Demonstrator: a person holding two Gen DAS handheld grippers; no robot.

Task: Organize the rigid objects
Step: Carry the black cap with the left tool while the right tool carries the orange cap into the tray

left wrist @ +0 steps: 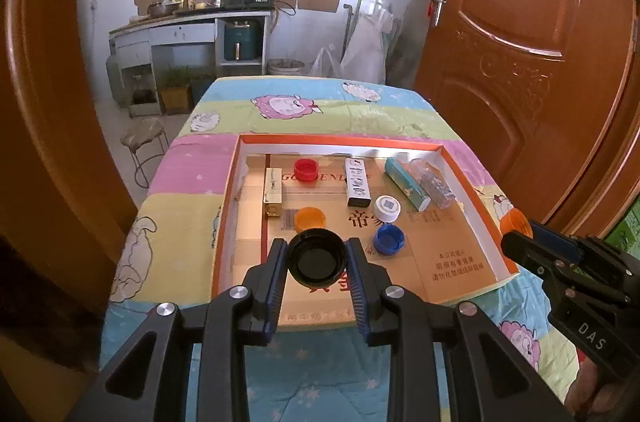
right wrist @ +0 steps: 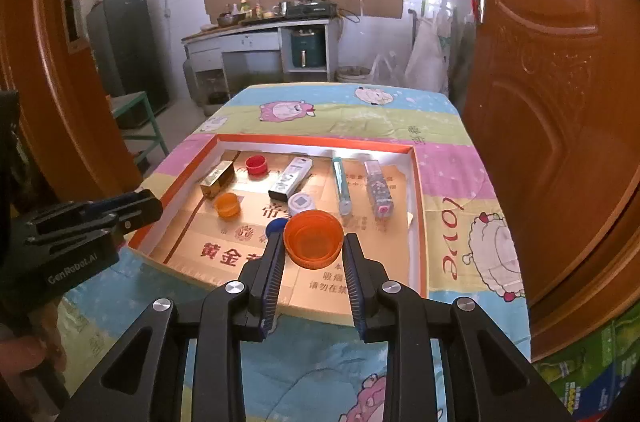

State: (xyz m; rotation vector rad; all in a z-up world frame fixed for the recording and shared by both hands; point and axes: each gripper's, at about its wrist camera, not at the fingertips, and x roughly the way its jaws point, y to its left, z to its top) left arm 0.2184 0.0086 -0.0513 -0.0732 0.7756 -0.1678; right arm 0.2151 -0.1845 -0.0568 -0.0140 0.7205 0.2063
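The left gripper is clamped on a black cap, open side up, its ribbed pads pressing the rim from both sides; the right gripper grasps an orange cap the same way, hollow facing up. Both caps hang above the near part of a shallow orange-rimmed tray that sits on a cartoon-printed cloth covering the table. Below and beyond the jaws, loose on the tray floor, lie a smaller orange cap, a blue cap, a white cap and a red cap, with a gold box, a white box, a teal tube and a clear bottle ranged toward the far wall (the blue cap is half hidden behind the held orange one in the right wrist view). The risks, as I judge them: each cap is pinched only across a thin round rim, so a tilt or a slackened squeeze could let it roll out and bounce among the others; lowering the right cap straight down could knock the blue cap just beneath it; and the two grippers work close together over the same corner, so a careless swing could bump one against the other or against the tray's low wall.
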